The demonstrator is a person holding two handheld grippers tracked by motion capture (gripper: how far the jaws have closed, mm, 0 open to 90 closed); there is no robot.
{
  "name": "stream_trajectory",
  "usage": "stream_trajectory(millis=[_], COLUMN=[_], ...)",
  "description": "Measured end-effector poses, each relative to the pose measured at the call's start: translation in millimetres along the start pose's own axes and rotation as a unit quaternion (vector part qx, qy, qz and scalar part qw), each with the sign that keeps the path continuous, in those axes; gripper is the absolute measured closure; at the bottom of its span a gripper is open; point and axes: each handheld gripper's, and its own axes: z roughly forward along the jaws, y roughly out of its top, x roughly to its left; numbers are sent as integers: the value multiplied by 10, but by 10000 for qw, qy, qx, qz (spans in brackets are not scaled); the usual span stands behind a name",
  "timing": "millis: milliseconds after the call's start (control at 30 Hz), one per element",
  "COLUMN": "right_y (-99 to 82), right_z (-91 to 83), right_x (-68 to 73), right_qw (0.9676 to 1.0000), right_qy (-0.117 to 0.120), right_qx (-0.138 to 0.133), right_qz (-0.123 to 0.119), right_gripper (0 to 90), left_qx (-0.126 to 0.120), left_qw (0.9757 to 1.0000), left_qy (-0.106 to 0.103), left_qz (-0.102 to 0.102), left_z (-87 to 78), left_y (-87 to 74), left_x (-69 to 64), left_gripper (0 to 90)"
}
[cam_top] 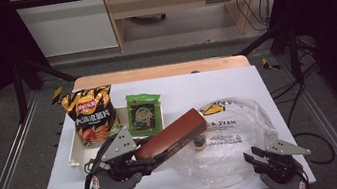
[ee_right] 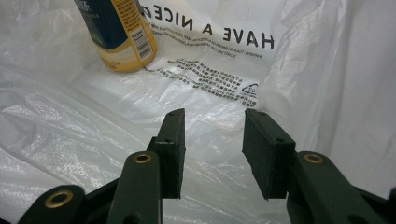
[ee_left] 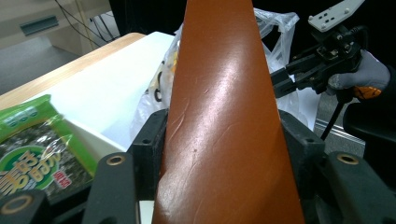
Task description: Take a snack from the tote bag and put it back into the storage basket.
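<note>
One glossy red-brown box (cam_top: 175,133) clamped in L gripper (cam_top: 155,160).

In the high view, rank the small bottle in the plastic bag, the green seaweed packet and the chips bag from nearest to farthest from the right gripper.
From the right gripper, at the bag's near right edge:
1. Small bottle, inside the clear plastic bag, up and to its left.
2. Green seaweed packet, farther left, leaning in the white tray.
3. Chips bag, farthest left, at the tray's far left end.
</note>
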Motion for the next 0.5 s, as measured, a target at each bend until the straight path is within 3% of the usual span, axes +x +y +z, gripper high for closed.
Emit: stream_trajectory(millis=[233,500], right_y=[-3,-2], right_z=[9,18], right_x=[-1,2], right_qw=[10000,10000], right_qy=[5,-11], right_qx=[19,-2], right_qz=[-16,-38], right_gripper=[595,578], left_qx=[-41,-30], left_qw=[9999,9994], left_qy=[93,315], left_qz=[-3,-122], left_z=[-130,-262], left_y=[21,-26], left_x=[63,228], left_gripper=[429,429])
